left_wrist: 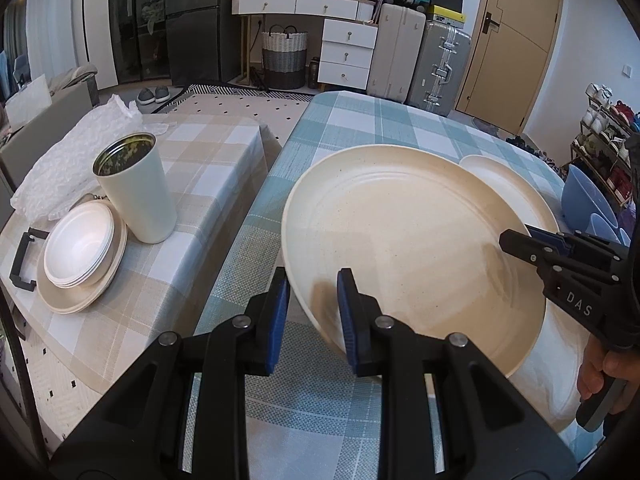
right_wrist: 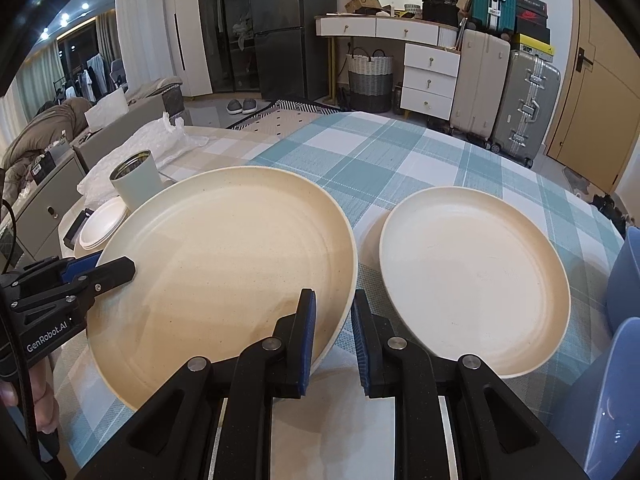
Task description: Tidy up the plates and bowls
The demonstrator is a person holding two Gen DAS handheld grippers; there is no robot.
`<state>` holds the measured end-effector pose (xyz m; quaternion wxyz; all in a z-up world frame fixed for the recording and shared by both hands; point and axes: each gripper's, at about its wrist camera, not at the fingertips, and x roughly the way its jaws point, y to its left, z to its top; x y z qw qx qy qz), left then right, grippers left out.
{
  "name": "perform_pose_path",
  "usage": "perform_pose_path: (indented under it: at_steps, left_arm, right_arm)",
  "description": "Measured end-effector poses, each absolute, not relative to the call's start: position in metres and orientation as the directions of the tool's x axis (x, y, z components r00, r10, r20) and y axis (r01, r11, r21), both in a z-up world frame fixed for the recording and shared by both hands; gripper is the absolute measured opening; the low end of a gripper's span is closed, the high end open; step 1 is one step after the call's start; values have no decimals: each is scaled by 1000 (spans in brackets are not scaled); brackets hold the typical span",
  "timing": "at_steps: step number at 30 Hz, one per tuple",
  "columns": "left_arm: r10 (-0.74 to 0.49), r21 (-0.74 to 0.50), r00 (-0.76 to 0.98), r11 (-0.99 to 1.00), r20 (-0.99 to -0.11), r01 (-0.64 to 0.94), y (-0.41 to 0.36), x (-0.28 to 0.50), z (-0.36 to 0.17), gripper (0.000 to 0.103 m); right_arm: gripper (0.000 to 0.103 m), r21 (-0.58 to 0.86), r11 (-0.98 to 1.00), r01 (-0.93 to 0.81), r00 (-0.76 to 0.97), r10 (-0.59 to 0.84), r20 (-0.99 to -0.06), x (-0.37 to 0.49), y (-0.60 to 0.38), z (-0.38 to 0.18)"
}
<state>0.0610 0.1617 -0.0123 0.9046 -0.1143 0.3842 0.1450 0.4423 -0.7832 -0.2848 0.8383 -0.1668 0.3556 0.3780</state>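
Now the big plate [left_wrist: 404,240] is gripped at opposite rims by left gripper [left_wrist: 313,312] and right gripper [right_wrist: 333,340], seemingly lifted, a careful level carry to the stack [left_wrist: 80,256] being needed.

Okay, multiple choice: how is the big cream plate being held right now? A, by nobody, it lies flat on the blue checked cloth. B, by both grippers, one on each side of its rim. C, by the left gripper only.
B: the left gripper and the right gripper each clamp opposite edges of the big cream plate, which sits tilted.
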Motion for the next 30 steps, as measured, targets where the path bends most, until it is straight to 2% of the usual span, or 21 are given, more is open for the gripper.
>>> perform_pose_path:
  at_steps: [30]
  left_arm:
    - [139, -87, 736, 962, -663, -260, 112, 33, 41, 21]
  right_arm:
    - [18, -23, 714, -700, 540, 508, -671, 414, -831, -230]
